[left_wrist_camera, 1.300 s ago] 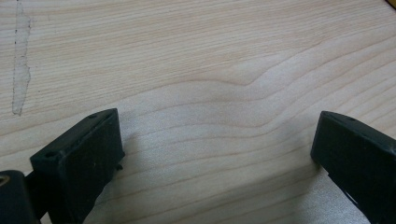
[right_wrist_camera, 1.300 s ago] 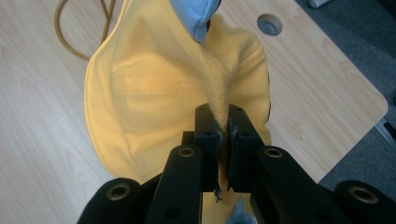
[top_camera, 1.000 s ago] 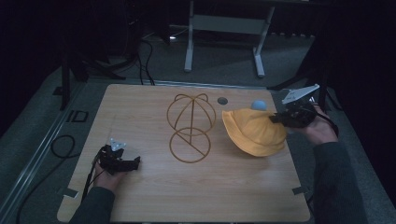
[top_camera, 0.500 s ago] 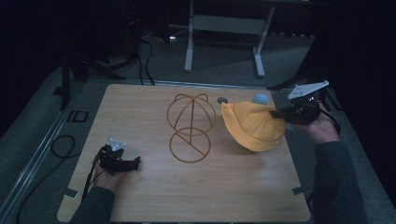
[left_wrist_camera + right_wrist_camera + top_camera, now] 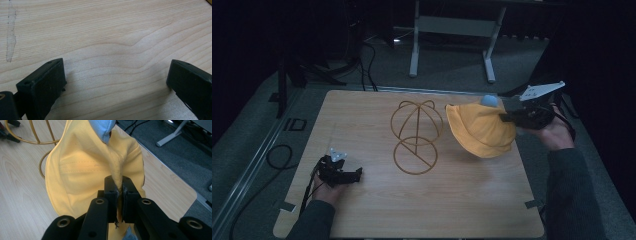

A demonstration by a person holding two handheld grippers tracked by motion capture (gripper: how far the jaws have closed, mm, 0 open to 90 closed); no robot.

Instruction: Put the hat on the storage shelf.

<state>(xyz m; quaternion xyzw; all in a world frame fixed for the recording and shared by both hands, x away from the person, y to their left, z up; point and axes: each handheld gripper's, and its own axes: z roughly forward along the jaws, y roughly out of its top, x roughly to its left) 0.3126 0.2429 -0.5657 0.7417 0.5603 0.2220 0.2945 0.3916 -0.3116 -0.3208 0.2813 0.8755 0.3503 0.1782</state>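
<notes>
We have the yellow hat (image 5: pixel 479 131) pinched by a fold of its brim in the right gripper (image 5: pixel 119 192), the jaws clamped tight on the cloth, and it hangs near the right edge of the table (image 5: pixel 377 210), toward the far corner. Its lower part looks close to the wood, though we cannot tell whether it touches. The wire stand (image 5: pixel 416 135) sits just beside it, near the middle of the table.

Our main worry is the grip: we hold only a thin pleat of fabric, so a quick swing toward the stand could pull it out and drop the hat short. The limp cloth also sags, and the dangling rim could snag on the stand's looped wires or push the light stand over rather than settle on top. A blue piece (image 5: pixel 489 100) rides at the hat's top; if it is loose, tilting could shed it off the far edge.

The left gripper (image 5: pixel 343 174) rests by the near left corner, jaws spread wide over bare wood, holding nothing. From there it is well apart from the stand and cannot steady it if the stand tips.
</notes>
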